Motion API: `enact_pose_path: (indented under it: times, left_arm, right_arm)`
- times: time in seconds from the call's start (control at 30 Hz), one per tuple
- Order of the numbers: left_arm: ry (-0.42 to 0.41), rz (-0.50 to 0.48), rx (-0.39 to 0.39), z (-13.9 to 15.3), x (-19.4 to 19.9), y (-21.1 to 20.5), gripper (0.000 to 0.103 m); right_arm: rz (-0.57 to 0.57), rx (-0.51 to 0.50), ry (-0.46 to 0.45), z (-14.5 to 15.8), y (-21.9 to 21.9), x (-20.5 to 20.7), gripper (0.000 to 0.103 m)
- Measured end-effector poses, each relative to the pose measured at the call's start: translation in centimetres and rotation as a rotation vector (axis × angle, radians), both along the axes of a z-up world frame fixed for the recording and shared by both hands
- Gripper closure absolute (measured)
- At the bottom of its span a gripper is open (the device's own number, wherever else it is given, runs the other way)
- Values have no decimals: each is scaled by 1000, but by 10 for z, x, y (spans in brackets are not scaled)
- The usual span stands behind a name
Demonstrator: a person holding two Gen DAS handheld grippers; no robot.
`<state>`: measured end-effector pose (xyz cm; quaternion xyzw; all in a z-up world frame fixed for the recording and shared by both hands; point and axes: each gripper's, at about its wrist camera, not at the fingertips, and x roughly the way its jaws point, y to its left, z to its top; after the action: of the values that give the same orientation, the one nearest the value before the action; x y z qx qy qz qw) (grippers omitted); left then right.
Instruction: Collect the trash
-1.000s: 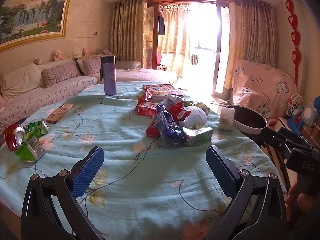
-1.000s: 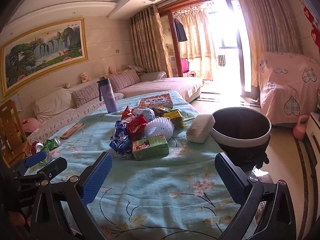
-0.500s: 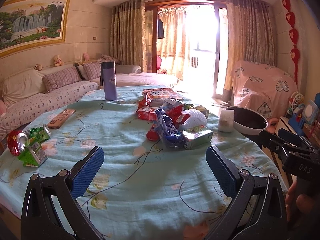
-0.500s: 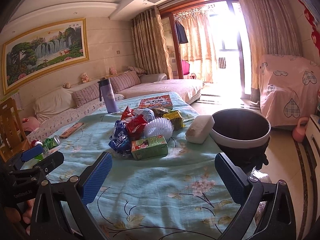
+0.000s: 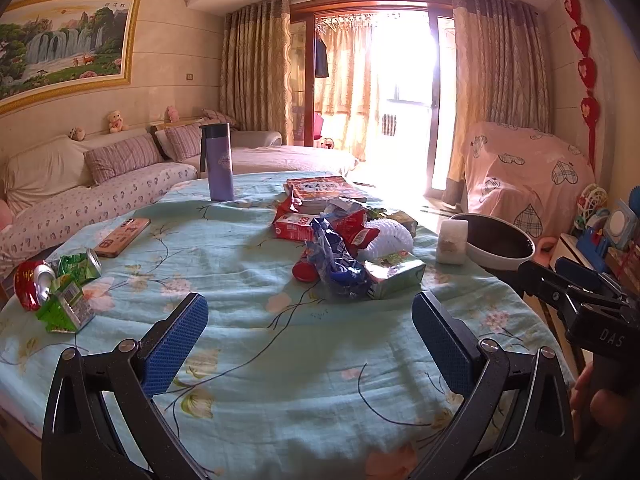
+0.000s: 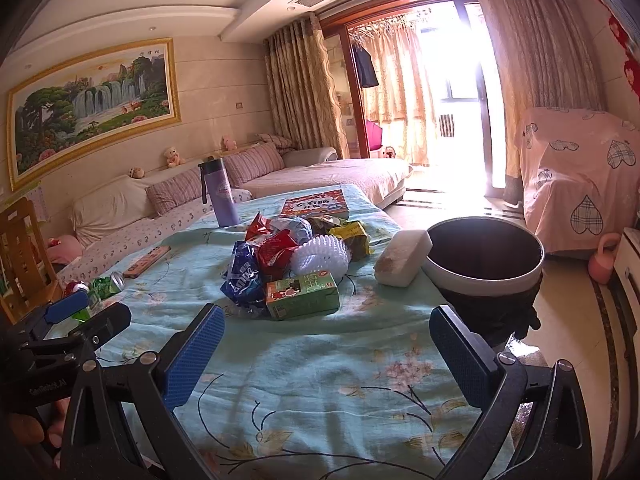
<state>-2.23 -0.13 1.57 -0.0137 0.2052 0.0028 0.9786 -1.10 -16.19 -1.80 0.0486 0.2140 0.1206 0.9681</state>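
Both the left gripper (image 5: pixel 310 334) and right gripper (image 6: pixel 326 342) hang wide open and empty above the floral tablecloth (image 5: pixel 256 364); the trash pile (image 6: pixel 288 264) lies mid-table; the bin (image 6: pixel 484 264) stands just beyond the table's right edge; farther off, sofa (image 5: pixel 100 188) and sunlit curtains (image 6: pixel 532 40).

You can read "DAS" on the right gripper (image 5: pixel 608 338). Print on the cartons, wrappers and book is too blurred to read.

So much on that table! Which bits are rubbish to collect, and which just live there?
Rubbish job: green carton, blue wrapper, red wrapper, white foam net, crushed cans, bin.

Just lying about: purple bottle, book, phone.
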Motion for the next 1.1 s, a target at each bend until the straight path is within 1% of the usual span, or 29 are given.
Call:
enact_pose_path:
  times: [0.43,0.7,0.9,1.1]
  left_arm:
    - [2,-3,-3,-1,0,0,0]
    - [19,-6,-6,-5,4,-1,0]
    - [49,-10,-12,-10,12,0,0]
    - [98,-14,-39,-16,29,3,0]
  right_arm:
    - [3,2,2,-1,0,-1,0]
    - [5,1,12,-3,2,0,0]
    - [7,12,29,-6,-3,6,0]
    - [20,15,59,-9,-6,19,0]
